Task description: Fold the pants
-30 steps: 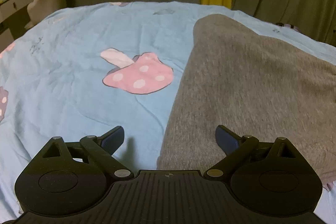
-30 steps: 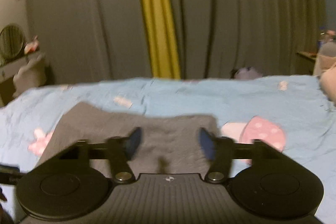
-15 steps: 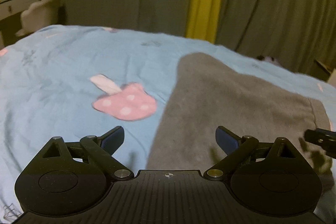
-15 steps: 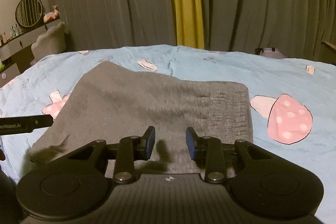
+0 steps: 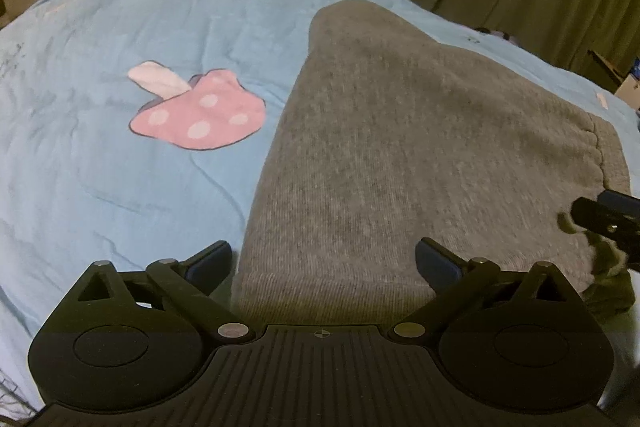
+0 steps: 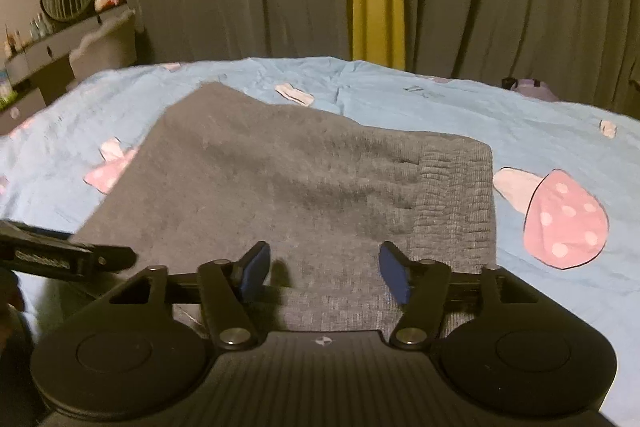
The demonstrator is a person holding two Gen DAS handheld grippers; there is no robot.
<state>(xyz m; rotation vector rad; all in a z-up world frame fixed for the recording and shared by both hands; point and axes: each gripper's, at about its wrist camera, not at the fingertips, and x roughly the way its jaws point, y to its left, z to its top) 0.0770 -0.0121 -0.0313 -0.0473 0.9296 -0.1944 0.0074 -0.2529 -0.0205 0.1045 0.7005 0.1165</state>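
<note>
Ahead of both grippers, across the bed (image 5: 120, 167), lie the grey pants (image 5: 400, 155), soft, limp knit, best pinched at a near edge or corner. Left gripper (image 5: 324, 261) gapes empty; right gripper (image 6: 322, 269) has just been opening, nothing between its jaws.

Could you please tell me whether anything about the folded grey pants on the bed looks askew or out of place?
Mostly tidy: the pants lie flat on the blue bedspread. Only their near corner by the right gripper looks bunched.
</note>
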